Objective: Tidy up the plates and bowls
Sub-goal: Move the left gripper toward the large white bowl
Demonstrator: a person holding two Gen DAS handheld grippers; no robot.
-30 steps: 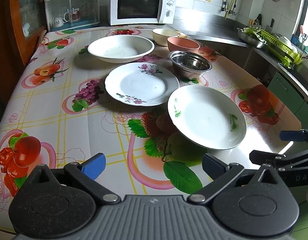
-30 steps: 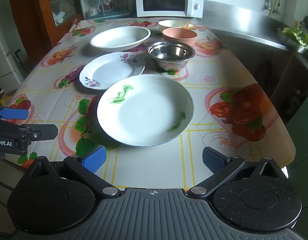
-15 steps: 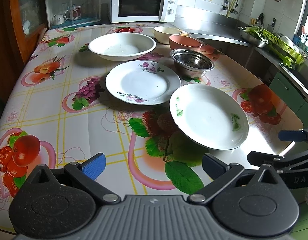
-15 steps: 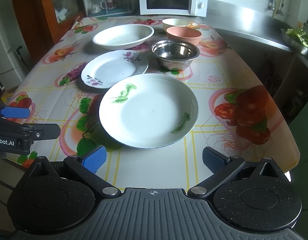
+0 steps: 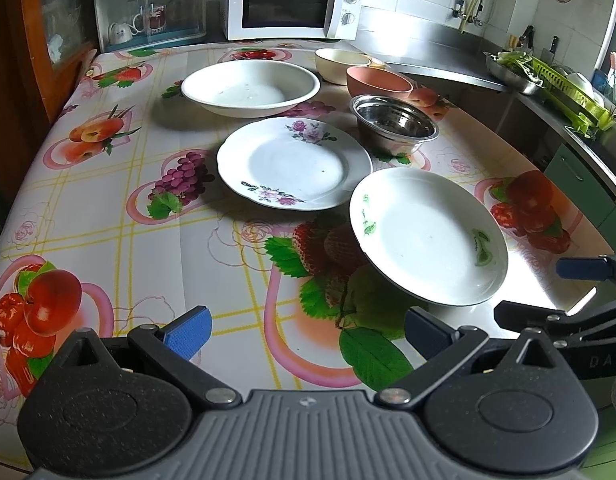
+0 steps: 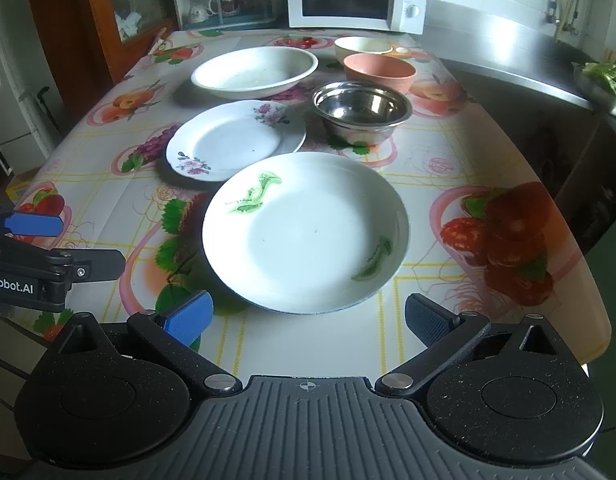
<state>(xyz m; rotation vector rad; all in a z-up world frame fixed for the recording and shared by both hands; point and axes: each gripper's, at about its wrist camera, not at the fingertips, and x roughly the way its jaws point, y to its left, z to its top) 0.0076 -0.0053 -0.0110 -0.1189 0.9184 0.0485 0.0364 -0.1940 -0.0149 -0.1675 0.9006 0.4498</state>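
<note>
A white plate with green leaf marks (image 5: pixel 427 236) (image 6: pixel 308 232) lies nearest. Behind it is a flowered plate (image 5: pixel 294 162) (image 6: pixel 236 140). A wide white dish (image 5: pixel 250 88) (image 6: pixel 254 70) sits farther back. To the right stand a steel bowl (image 5: pixel 393 124) (image 6: pixel 361 112), a pink bowl (image 5: pixel 377 80) (image 6: pixel 379 70) and a cream bowl (image 5: pixel 339 62) (image 6: pixel 361 46). My left gripper (image 5: pixel 306 330) is open and empty over the near tablecloth. My right gripper (image 6: pixel 306 314) is open and empty at the green-leaf plate's near rim.
The table (image 5: pixel 108 200) has a fruit-print cloth. A white microwave (image 5: pixel 294 4) and a clear cabinet (image 5: pixel 152 8) stand at the back. A steel counter (image 5: pixel 459 64) with a green dish rack (image 5: pixel 567 92) runs along the right. The table's right edge (image 6: pixel 587 280) is close.
Both grippers have eased slightly forward and up; the dishes have shifted a little in view. No dish has moved and both grippers stay open.
</note>
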